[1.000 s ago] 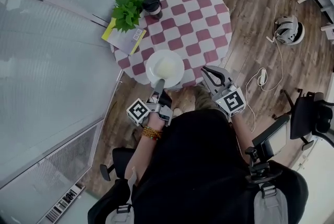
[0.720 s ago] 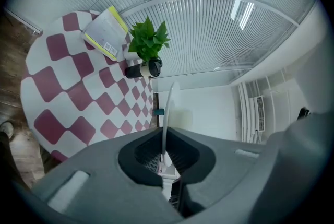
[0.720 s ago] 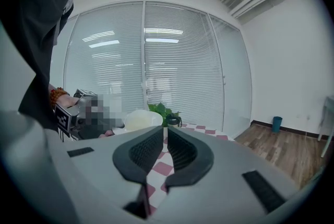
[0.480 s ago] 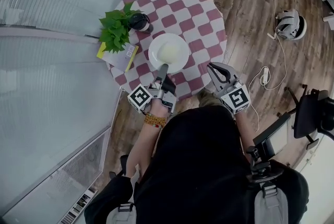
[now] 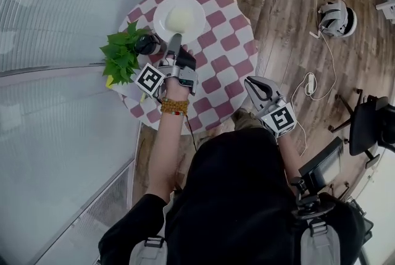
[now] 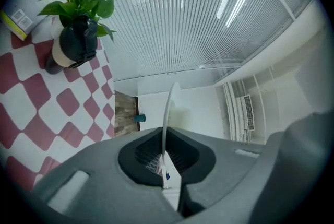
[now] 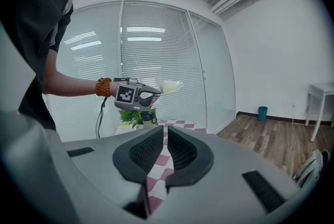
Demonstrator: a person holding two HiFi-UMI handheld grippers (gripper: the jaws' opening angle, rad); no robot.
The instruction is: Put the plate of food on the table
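Note:
A white plate point(image 5: 196, 10) with a pale mound of food point(image 5: 177, 18) hangs over the far side of the round red-and-white checked table point(image 5: 228, 47). My left gripper point(image 5: 174, 41) is shut on the plate's near rim. In the left gripper view the plate point(image 6: 169, 108) stands edge-on between the jaws of that gripper point(image 6: 166, 134). The right gripper view shows the plate point(image 7: 171, 86) and left gripper point(image 7: 151, 93) held well above the tabletop. My right gripper point(image 5: 250, 81) hovers at the table's near right edge, and in its own view point(image 7: 164, 131) the jaws are shut and hold nothing.
A green plant point(image 5: 118, 55), a dark lidded cup point(image 5: 148, 44) and a yellow book point(image 5: 110, 81) crowd the table's left edge. A glass wall with blinds runs along the left. On the wood floor to the right lie a white headset point(image 5: 336, 16), a cable point(image 5: 308, 81) and an office chair point(image 5: 370, 128).
My left gripper has carried the plate from the table's near edge out across the cloth to its far side. The right gripper has stayed at the near edge.

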